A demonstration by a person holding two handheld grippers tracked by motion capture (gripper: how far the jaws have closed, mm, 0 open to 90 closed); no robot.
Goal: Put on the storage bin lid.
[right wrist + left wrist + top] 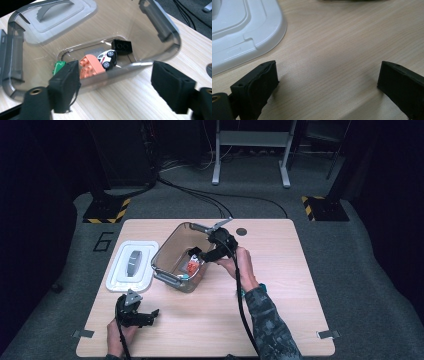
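Near left, the left claw (150,315) rests released on the pale wood worktop (280,320); farther off the right claw (198,254) gapes, empty, at the clear tub (165,251), grey carpet (370,270) all round.

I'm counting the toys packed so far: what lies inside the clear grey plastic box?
Inside the clear grey plastic box lie an orange building brick, a white toy car, a black brick and a green piece, partly covered by the right gripper's jaw.

green piece (59,67): mostly hidden behind right gripper's jaw, shape unclear | lid (242,30): cut off by left gripper view's top and left edges | bin (181,256) contents: too small to identify in high view
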